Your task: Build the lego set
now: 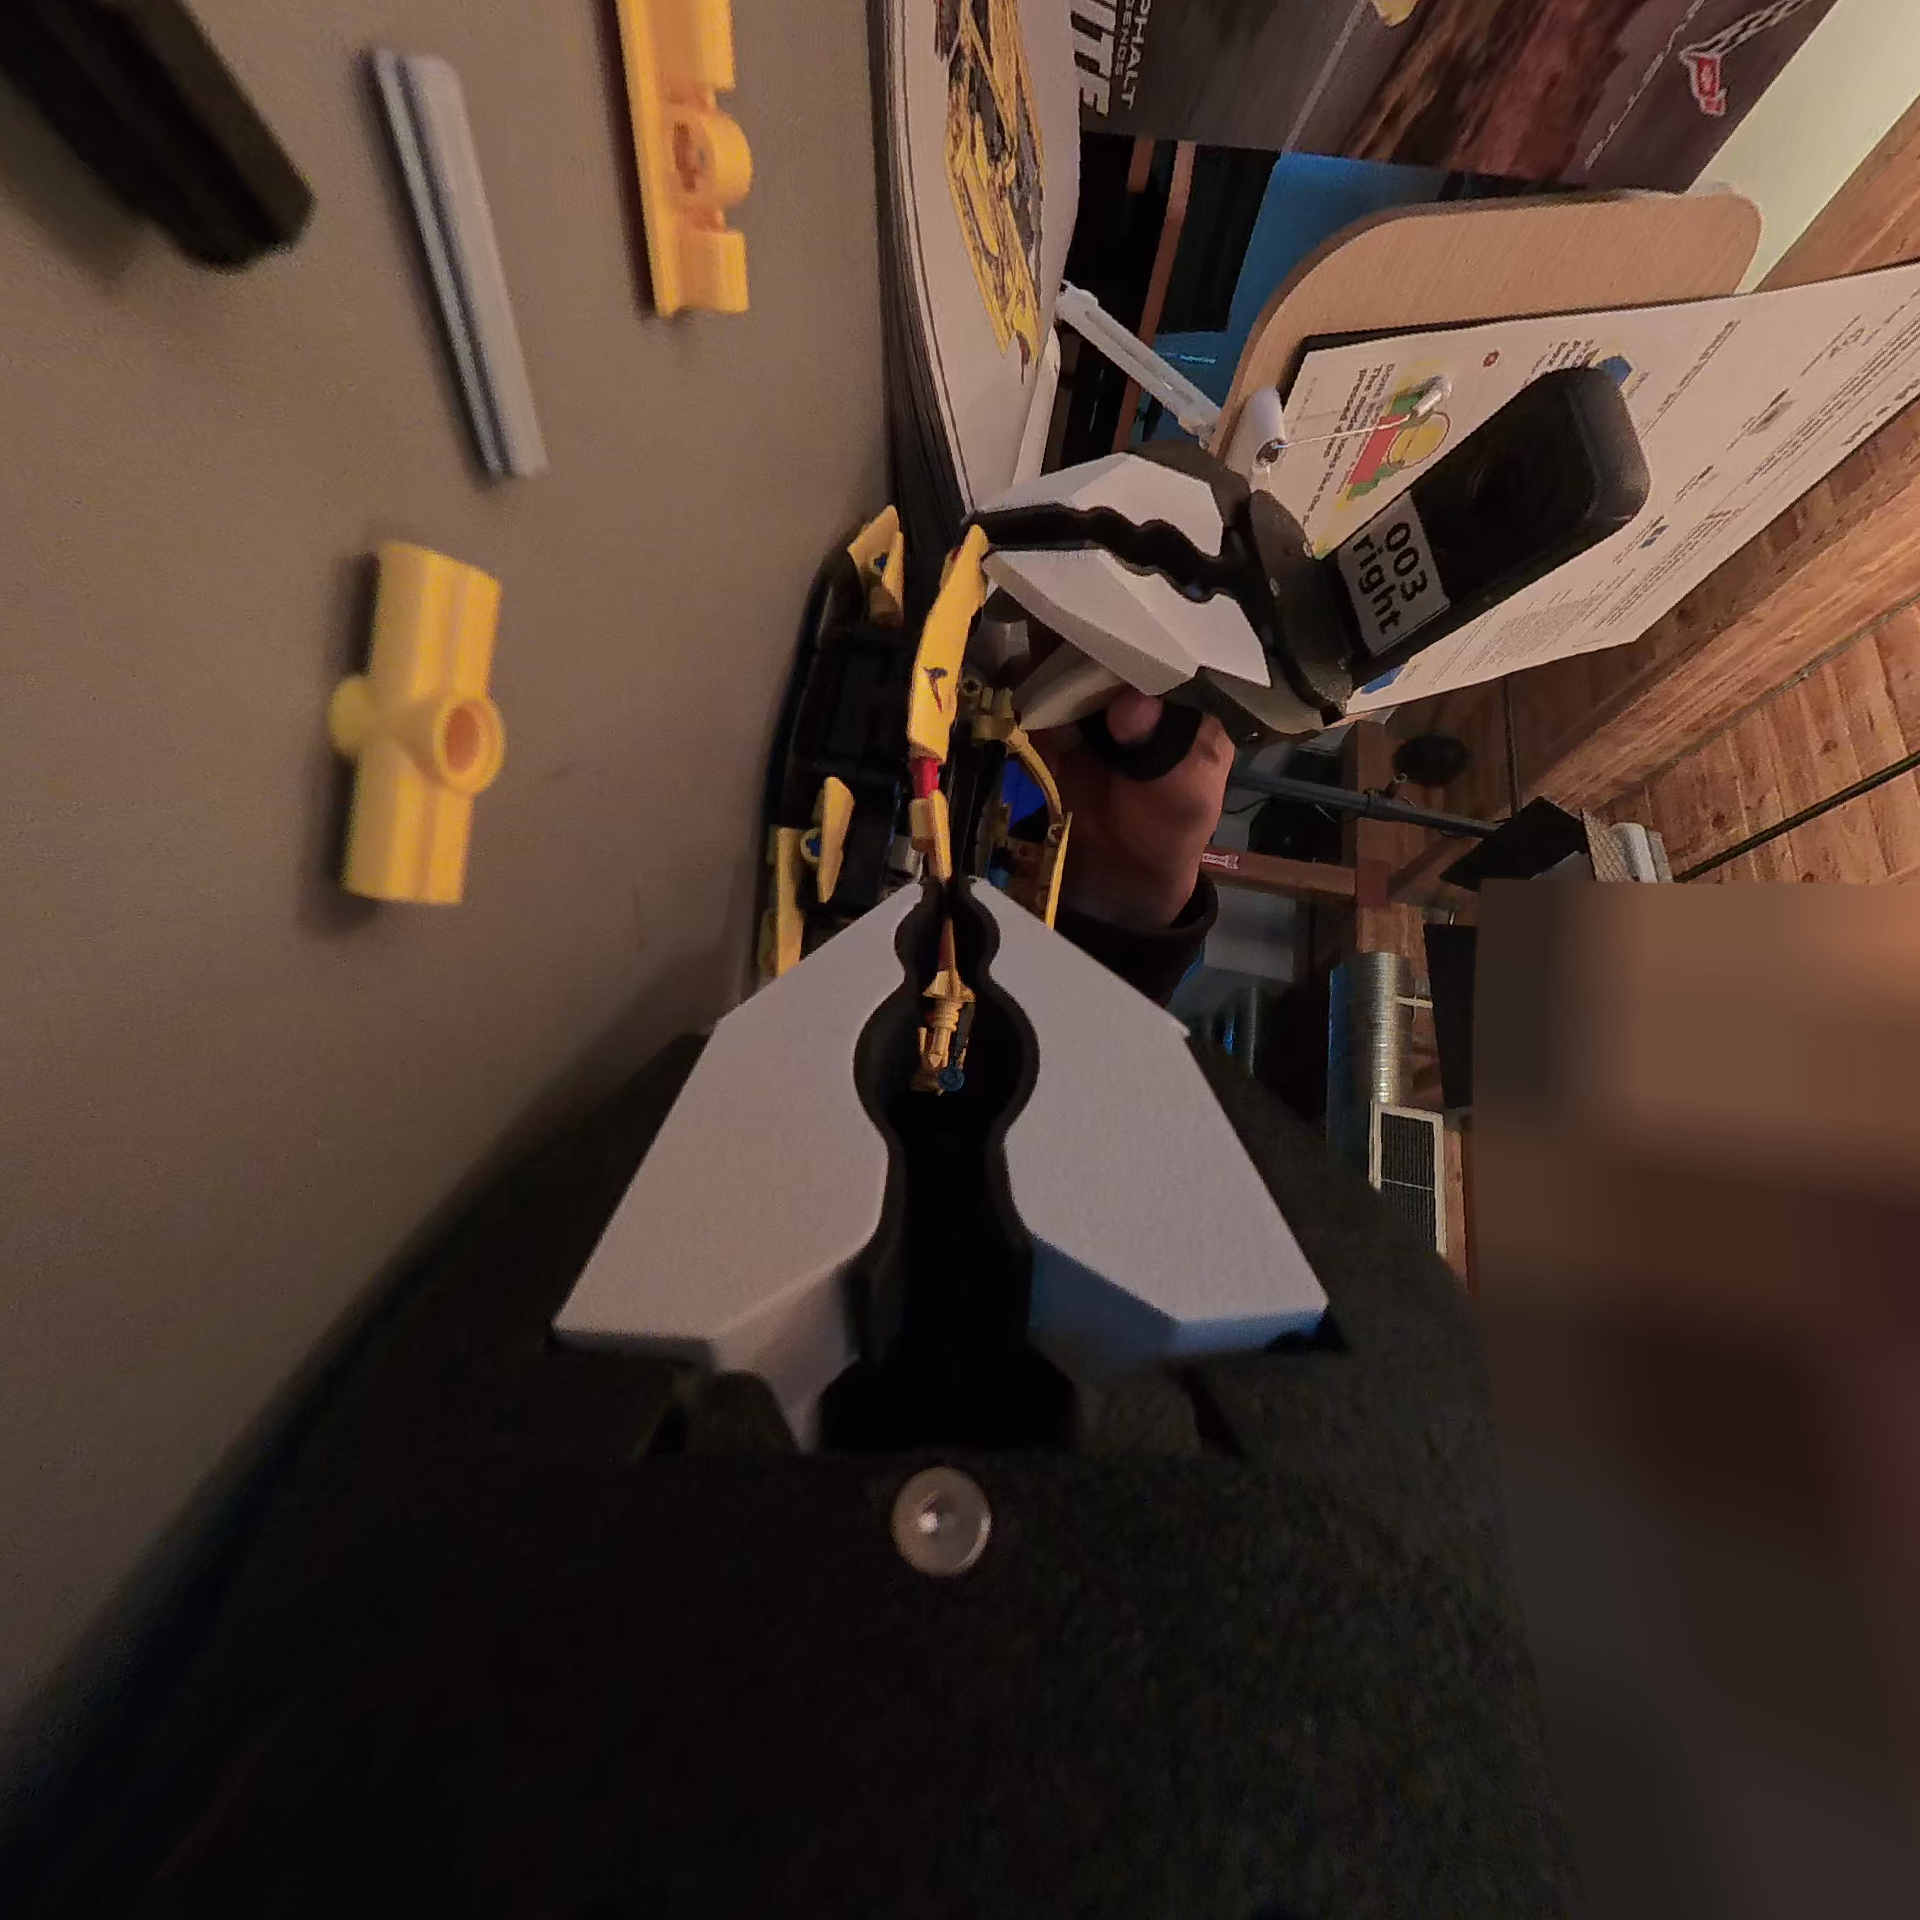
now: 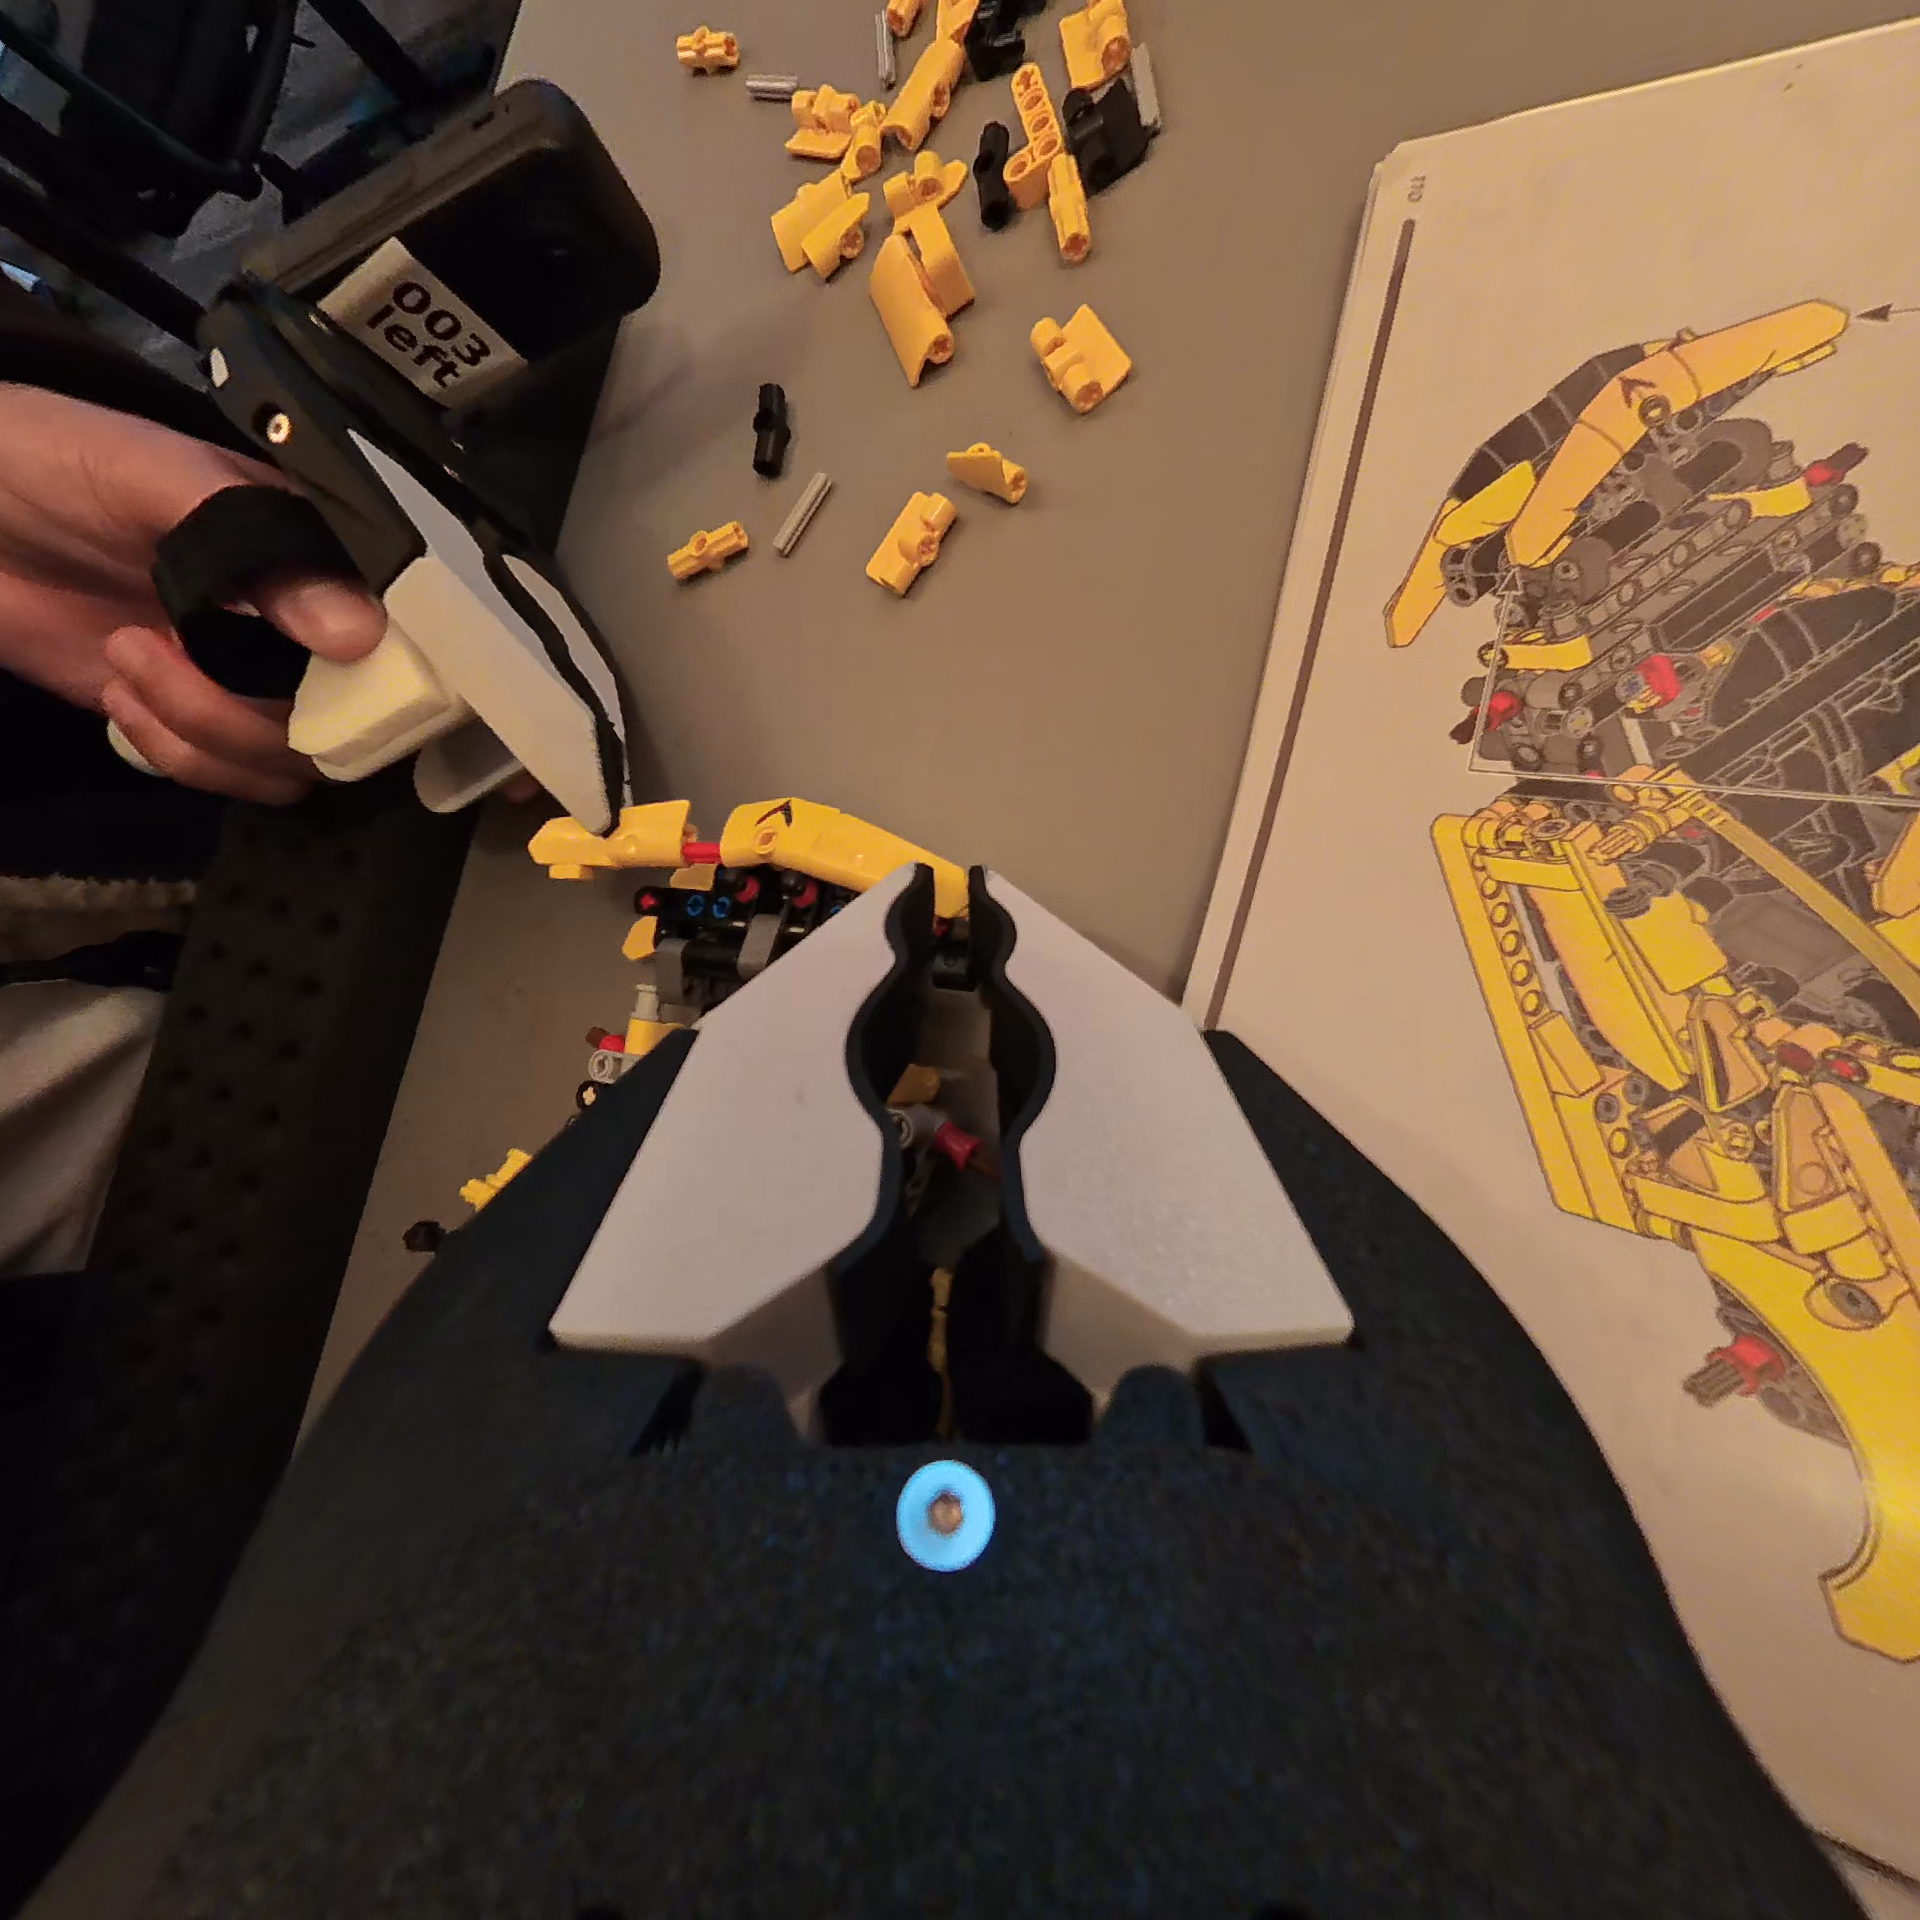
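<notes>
Yellow strip (image 2: 821, 844): L hand-held gripper (image 1: 948, 896) + R hand-held gripper (image 2: 948, 883) both clamp it, beside manual (image 2: 1558, 727) edge.

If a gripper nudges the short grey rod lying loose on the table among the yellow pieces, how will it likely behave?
The grey rod looks thin, straight and rigid, so it would probably slide or roll rather than bend. It lies flat and apart from the yellow pieces beside it on the smooth table, so a light push likely sends it skidding. Being small, it seems very light.
</notes>
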